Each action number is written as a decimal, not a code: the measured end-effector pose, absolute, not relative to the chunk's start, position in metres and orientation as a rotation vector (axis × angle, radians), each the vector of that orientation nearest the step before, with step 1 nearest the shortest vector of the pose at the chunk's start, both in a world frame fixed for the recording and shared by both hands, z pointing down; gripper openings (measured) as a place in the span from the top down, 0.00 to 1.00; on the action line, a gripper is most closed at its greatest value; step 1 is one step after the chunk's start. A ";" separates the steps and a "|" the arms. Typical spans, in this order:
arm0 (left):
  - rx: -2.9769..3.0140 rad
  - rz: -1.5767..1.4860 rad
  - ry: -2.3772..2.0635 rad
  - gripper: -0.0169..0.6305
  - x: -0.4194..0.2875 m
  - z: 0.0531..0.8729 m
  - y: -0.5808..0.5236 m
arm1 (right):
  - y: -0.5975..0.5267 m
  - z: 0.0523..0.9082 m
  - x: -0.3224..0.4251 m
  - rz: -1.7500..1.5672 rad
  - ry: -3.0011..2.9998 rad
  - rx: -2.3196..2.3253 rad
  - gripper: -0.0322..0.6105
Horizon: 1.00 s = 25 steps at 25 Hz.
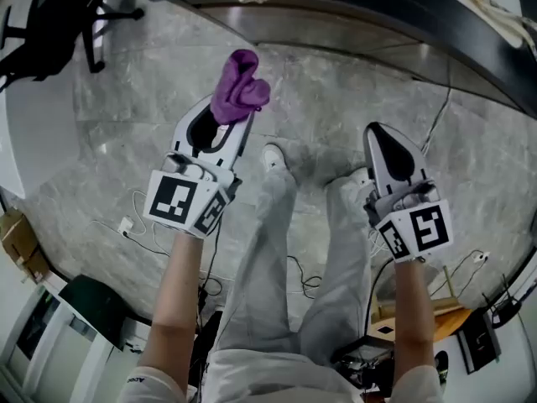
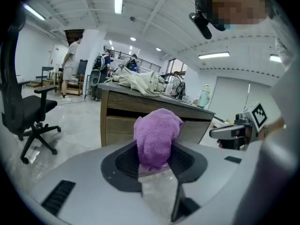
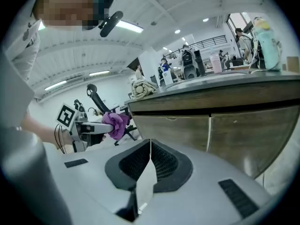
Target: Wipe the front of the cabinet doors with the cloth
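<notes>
You had the purple cloth (image 2: 157,132) clamped in your left gripper (image 1: 228,122). It was bunched up and poked out past the jaw tips. It was up in the air, facing the wooden cabinet doors (image 3: 234,135) but not touching them. Your right gripper (image 3: 149,149) had its jaws pressed together with nothing between them, and it hung beside the left one, well apart from it. A heap of beige fabric (image 2: 140,81) sat on top of the cabinet. A black office chair (image 2: 23,109) stood off to your left on the grey floor (image 1: 151,82).
</notes>
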<state>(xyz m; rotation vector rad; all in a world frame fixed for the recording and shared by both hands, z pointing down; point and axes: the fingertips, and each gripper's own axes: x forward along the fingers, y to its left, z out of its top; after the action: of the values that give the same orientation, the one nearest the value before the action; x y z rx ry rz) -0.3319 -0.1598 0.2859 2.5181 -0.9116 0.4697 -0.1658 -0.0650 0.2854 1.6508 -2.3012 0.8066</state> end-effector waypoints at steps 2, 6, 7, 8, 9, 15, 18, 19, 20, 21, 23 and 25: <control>2.486 0.471 -0.935 0.74 -0.334 0.293 -0.160 | -0.067 0.281 -0.160 0.822 -2.311 1.674 0.91; 2.459 0.526 -0.894 0.74 -0.296 0.314 -0.135 | -0.053 0.301 -0.140 0.912 -2.283 1.703 0.91; 2.459 0.546 -0.876 0.75 -0.282 0.319 -0.128 | -0.046 0.309 -0.135 0.932 -2.273 1.697 0.91; 2.455 0.554 -0.860 0.74 -0.268 0.323 -0.121 | -0.039 0.316 -0.131 0.946 -2.266 1.684 0.91; 2.448 0.548 -0.843 0.74 -0.252 0.326 -0.114 | -0.031 0.321 -0.125 0.954 -2.260 1.668 0.91; 2.466 0.542 -0.729 0.74 -0.148 0.332 -0.089 | 0.012 0.327 -0.080 1.045 -2.238 1.672 0.91; 2.501 0.545 -0.714 0.74 -0.101 0.335 -0.091 | 0.020 0.330 -0.054 1.056 -2.241 1.687 0.91; 2.511 0.546 -0.707 0.74 -0.089 0.336 -0.094 | 0.020 0.334 -0.048 1.067 -2.238 1.703 0.91; 2.517 0.544 -0.702 0.74 -0.081 0.337 -0.097 | 0.019 0.339 -0.044 1.078 -2.232 1.720 0.91; 2.519 0.536 -0.700 0.74 -0.075 0.338 -0.102 | 0.018 0.344 -0.042 1.088 -2.227 1.733 0.91; 2.517 0.511 -0.705 0.74 -0.069 0.340 -0.111 | 0.017 0.350 -0.042 1.097 -2.219 1.748 0.91; 2.513 0.494 -0.716 0.74 -0.064 0.344 -0.123 | 0.016 0.350 -0.045 1.099 -2.215 1.754 0.91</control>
<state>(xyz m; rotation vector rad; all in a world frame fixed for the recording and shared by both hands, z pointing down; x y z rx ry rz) -0.0640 -0.1227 0.3440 2.5134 -0.7164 0.4940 -0.0452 0.0164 0.3501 1.7535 -2.2152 1.0994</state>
